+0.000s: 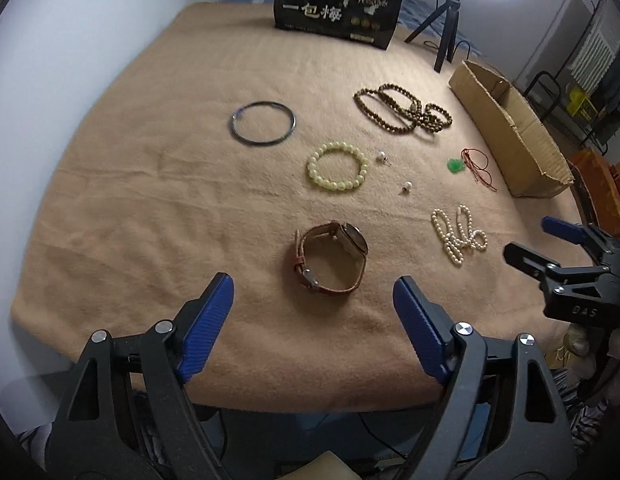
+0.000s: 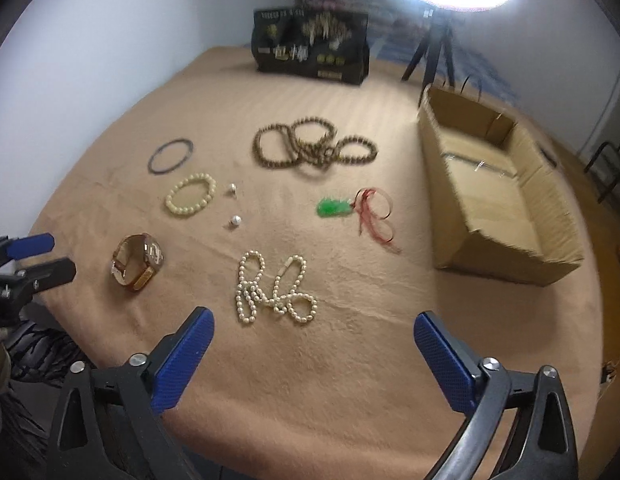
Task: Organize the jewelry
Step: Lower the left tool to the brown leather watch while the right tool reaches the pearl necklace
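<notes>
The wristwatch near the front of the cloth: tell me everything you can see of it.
The wristwatch has a brown, leather-looking strap fastened into a closed loop with a metal buckle, and a metallic case. It stands on its edge on the tan cloth, dial facing sideways and not readable. It sits nearest the front edge, just ahead of the left gripper, whose jaws stand apart with nothing between them. Nothing but the cloth touches it; the pearl necklace lies apart from it.

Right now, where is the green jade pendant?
The green jade pendant lies on the tan blanket, its red cord trailing toward the open cardboard box.
</notes>
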A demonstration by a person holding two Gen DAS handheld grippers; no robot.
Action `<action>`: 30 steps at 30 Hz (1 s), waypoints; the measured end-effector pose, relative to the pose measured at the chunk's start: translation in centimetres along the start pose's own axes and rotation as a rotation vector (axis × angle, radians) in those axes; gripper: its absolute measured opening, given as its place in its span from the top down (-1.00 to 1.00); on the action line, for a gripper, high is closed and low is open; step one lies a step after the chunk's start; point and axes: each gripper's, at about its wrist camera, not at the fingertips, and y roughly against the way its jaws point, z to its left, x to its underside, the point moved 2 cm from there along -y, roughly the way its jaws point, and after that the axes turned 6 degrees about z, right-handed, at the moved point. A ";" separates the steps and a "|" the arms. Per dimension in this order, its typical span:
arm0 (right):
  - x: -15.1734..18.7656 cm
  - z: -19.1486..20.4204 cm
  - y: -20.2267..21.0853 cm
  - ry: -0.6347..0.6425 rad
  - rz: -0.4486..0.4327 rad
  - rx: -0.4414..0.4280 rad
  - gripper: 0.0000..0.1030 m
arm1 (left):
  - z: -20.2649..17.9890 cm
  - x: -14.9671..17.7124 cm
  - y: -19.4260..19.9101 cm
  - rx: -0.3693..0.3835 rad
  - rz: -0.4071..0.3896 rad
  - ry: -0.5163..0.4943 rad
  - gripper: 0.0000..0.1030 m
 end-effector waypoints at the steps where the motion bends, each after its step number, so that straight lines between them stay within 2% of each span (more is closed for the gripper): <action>1: -0.2 0.0 -0.4 -0.004 0.012 -0.009 -0.89 | 0.0 -0.1 -0.4 0.000 0.011 0.004 -0.64; 4: -0.6 0.2 -1.5 0.003 0.027 -0.032 -0.88 | -0.1 -0.4 -1.3 0.009 0.039 0.007 -0.64; 13: -0.8 1.0 -4.2 0.050 0.075 -0.019 -0.85 | -0.8 -0.9 -3.9 -0.053 0.072 -0.007 -0.64; 19: -1.3 1.1 -5.4 0.047 0.085 -0.034 -0.84 | -0.8 -1.1 -5.4 -0.065 0.091 -0.013 -0.64; 24: -2.1 1.8 -6.3 0.071 0.091 0.001 -0.84 | -0.4 -1.1 -6.9 -0.102 0.108 -0.002 -0.64; 26: -2.2 1.9 -6.5 0.071 0.101 0.004 -0.80 | -0.3 -1.2 -7.3 -0.102 0.108 -0.001 -0.64; 28: -2.3 2.0 -7.0 0.070 0.117 0.011 -0.60 | -0.4 -1.1 -7.5 -0.115 0.100 -0.009 -0.64; 30: -2.3 2.0 -7.3 0.071 0.123 0.021 -0.59 | -0.5 -1.1 -7.7 -0.124 0.099 -0.012 -0.64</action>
